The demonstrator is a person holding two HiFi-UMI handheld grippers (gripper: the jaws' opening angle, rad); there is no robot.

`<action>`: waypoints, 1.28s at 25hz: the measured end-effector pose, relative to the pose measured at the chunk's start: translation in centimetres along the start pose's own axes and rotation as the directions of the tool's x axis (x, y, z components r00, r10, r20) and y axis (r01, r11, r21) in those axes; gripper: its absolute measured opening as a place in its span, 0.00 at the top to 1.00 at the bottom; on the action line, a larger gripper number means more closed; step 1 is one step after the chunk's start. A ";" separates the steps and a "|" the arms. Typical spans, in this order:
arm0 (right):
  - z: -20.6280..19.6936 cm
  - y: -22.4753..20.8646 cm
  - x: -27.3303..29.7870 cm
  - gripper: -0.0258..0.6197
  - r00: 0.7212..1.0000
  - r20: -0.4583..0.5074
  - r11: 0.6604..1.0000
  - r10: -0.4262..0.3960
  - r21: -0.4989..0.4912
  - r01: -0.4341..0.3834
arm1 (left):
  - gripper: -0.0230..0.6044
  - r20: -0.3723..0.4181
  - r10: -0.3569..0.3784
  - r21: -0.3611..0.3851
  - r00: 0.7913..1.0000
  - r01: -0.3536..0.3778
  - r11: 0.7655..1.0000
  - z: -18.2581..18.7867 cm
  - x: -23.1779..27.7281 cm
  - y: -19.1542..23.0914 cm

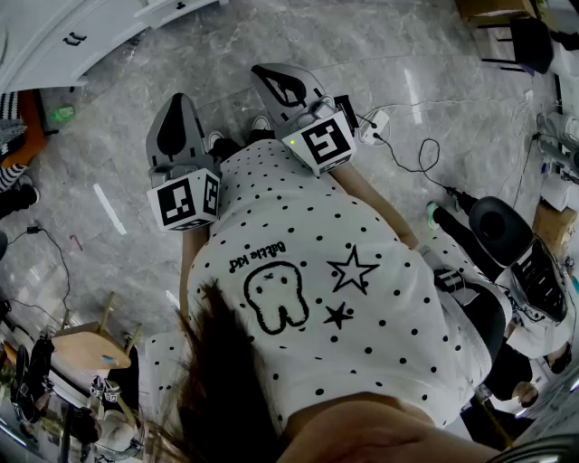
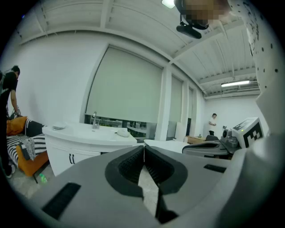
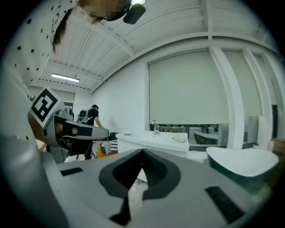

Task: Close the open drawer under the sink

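The person stands on a grey marble floor (image 1: pixel 118 145) and holds both tools in front of the body, nearly level, side by side and apart. The left claw (image 1: pixel 178 98) is pressed together: in the left gripper view its ribbed pads meet at the tips (image 2: pixel 144 147), and nothing is between them. The right claw (image 1: pixel 268 74) is pressed together too, its tips touching in the right gripper view (image 3: pixel 142 151), with nothing pinched. Each tool carries a cube with square markers, the left one (image 1: pixel 185 201) and the right one (image 1: pixel 323 142), both close to the person's white dotted shirt (image 1: pixel 308 271). The white sink cabinet (image 2: pixel 67 149) stands at the far edge of the floor, under a wide window with a lowered blind, well apart from both claws. A faucet (image 2: pixel 94 120) rises from its top, and two dark handles (image 2: pixel 71 158) sit on its front. In the head view the cabinet (image 1: pixel 54 45) lies in the upper left corner, and one white panel (image 1: pixel 176 11) juts out beside it. Whether this panel is the open drawer cannot be told. Another person (image 3: pixel 92 116) bends over near the left end of the cabinet. Thin cables (image 1: pixel 407 154) lie on the floor at the right of the person.
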State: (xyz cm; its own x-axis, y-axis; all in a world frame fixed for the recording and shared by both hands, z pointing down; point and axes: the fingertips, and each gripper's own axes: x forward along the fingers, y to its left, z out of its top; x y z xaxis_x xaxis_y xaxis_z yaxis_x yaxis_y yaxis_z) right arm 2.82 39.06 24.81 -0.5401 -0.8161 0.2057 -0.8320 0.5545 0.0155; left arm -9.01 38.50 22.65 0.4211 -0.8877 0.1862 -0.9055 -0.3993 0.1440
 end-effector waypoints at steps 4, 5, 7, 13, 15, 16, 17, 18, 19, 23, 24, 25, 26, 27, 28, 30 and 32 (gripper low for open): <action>0.1 -0.2 -1.1 0.94 1.000 0.002 1.000 -0.006 -0.004 0.006 | 0.95 0.003 -0.010 0.005 1.000 0.010 1.000 0.1 -0.4 -1.1; 0.1 -0.2 -1.1 0.94 1.000 0.002 1.000 -0.007 -0.005 0.007 | 0.95 0.003 -0.012 0.005 1.000 0.012 1.000 0.1 -0.3 -1.1; -0.1 -0.3 -0.9 0.94 1.000 0.000 1.000 -0.006 -0.006 0.006 | 0.95 0.002 -0.014 0.004 1.000 0.014 1.000 -0.1 -0.1 -1.0; -0.6 -0.1 -1.8 0.94 1.000 -0.004 1.000 -0.001 -0.009 0.001 | 0.95 -0.004 -0.019 -0.015 1.000 0.019 1.000 -0.9 -0.4 -1.6; -0.4 0.1 -2.9 0.94 1.000 0.017 1.000 0.007 0.001 -0.007 | 0.95 -0.013 -0.026 -0.026 1.000 0.026 0.999 -1.2 -0.9 -2.1; -0.3 0.2 -3.3 0.94 1.000 0.024 1.000 0.009 0.010 -0.009 | 0.95 -0.016 -0.027 -0.032 1.000 0.027 0.999 -1.4 -1.0 -2.2; -0.3 0.3 -3.6 0.94 1.000 0.023 1.000 0.009 0.016 -0.010 | 0.95 -0.018 -0.024 -0.037 1.000 0.023 0.999 -1.5 -1.0 -2.1; -0.5 0.3 -3.7 0.94 1.000 0.015 1.000 0.009 0.017 -0.009 | 0.95 -0.019 -0.017 -0.041 1.000 0.016 0.999 -1.5 -1.0 -1.8; -0.7 0.2 -3.7 0.94 1.000 0.007 1.000 0.008 0.016 -0.008 | 0.95 -0.019 -0.009 -0.043 1.000 0.008 0.999 -1.4 -0.8 -1.4; -1.1 0.1 -3.1 0.94 1.000 -0.018 1.000 -0.007 0.027 0.007 | 0.95 -0.007 0.007 -0.037 1.000 -0.008 0.999 -0.6 -0.2 0.4; -1.3 0.0 -2.9 0.94 1.000 -0.025 0.999 -0.013 0.030 0.014 | 0.95 -0.003 0.007 -0.035 1.000 -0.007 0.999 -0.4 0.1 0.8; -1.4 -0.1 -2.6 0.94 0.999 -0.034 0.999 -0.019 0.032 0.020 | 0.95 0.000 0.006 -0.034 1.000 -0.006 0.999 -0.3 0.4 1.1; -1.6 -0.3 -2.1 0.94 0.999 -0.043 0.999 -0.025 0.032 0.026 | 0.95 0.003 0.004 -0.032 1.000 -0.004 0.999 -0.1 0.8 1.4; -1.7 -0.5 -1.6 0.94 0.998 -0.051 0.999 -0.031 0.033 0.033 | 0.95 0.005 0.001 -0.029 1.000 0.000 1.000 0.0 1.2 1.7; -1.8 -0.8 -1.1 0.94 0.998 -0.055 0.999 -0.038 0.036 0.040 | 0.95 0.006 -0.005 -0.026 1.000 0.005 1.000 0.0 1.7 2.0; -1.6 -1.4 0.1 0.94 0.997 -0.050 0.997 -0.052 0.048 0.054 | 0.95 0.001 -0.018 -0.025 1.000 0.018 1.000 0.1 2.5 2.5; -0.8 -2.3 1.5 0.94 0.997 -0.040 0.995 -0.069 0.067 0.072 | 0.95 -0.005 -0.031 -0.035 1.000 0.031 0.999 0.4 3.5 3.2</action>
State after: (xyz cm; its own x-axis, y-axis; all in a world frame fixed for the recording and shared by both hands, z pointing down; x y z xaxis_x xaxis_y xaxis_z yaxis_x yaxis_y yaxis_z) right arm 3.98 36.68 25.91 -0.4755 -0.8454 0.2432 -0.8754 0.4822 -0.0353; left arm -10.50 34.05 23.34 0.4491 -0.8738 0.1867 -0.8897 -0.4181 0.1832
